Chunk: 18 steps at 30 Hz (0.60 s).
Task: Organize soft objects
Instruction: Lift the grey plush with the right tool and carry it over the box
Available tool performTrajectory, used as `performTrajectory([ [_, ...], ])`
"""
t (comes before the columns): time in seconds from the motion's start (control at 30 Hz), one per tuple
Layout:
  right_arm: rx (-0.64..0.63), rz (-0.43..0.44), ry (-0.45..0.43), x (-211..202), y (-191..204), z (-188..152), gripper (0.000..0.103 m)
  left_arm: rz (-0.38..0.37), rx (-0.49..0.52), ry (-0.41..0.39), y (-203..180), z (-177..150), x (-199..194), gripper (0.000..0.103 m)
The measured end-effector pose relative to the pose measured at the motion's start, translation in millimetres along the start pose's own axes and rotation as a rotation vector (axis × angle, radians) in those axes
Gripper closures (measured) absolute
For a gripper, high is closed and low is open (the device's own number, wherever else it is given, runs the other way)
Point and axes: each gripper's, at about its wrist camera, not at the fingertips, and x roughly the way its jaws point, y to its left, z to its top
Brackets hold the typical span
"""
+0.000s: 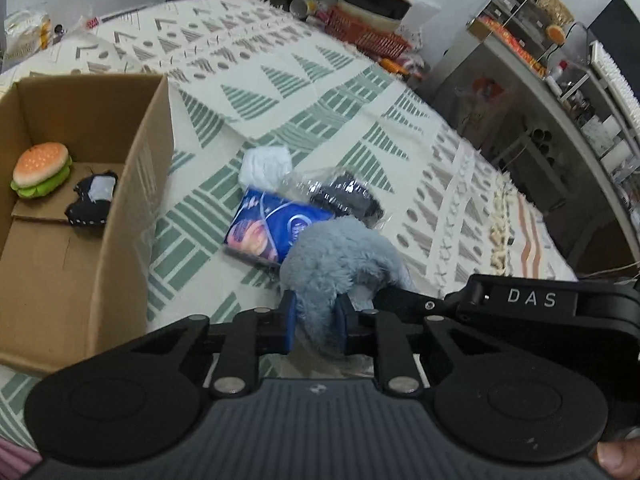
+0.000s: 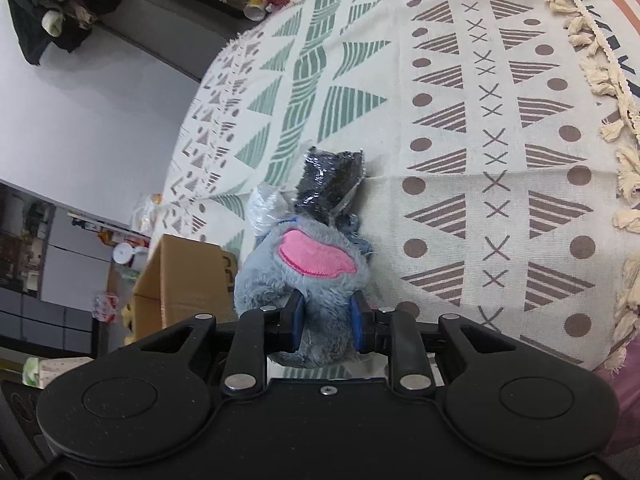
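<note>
**Both grippers on one grey plush toy**

On a cream cloth printed with green and brown triangles, crosses and dots, fringed with tassels along one edge, the soft things lie in a loose heap. At far left in the left wrist view stands an open cardboard box, holding a toy hamburger and a small dark stuffed piece whose form is hard to read. Beside the box on the cloth are a white crumpled bundle, a blue packet and a dark item in crinkled clear plastic; its contents cannot be made out. Nearest lies the grey plush toy, touching the blue packet.

The left gripper has its blue-padded fingers closed on a fold of the plush; the right gripper likewise pinches it just below a pink patch. Each gripper body hides the toy's lower part. Red baskets and cluttered shelves ring the cloth, blurred and cut by the lens edge.
</note>
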Motion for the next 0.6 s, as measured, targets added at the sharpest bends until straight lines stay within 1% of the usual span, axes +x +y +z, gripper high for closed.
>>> performTrajectory([
  [0.2,-0.049,0.037,-0.011,-13.6,14.3,-7.8,0.08,0.005,0.006,-0.035,-0.2,0.4,-23.2,0.085],
  [0.33,-0.101,0.041,-0.042,-27.1,29.5,-13.0,0.08,-0.033,-0.022,-0.056,4.7,1.7,-42.1,0.085],
  [0.6,-0.145,0.036,-0.086,-36.6,61.5,-18.3,0.08,-0.065,-0.044,-0.107,16.0,12.0,-63.9,0.085],
])
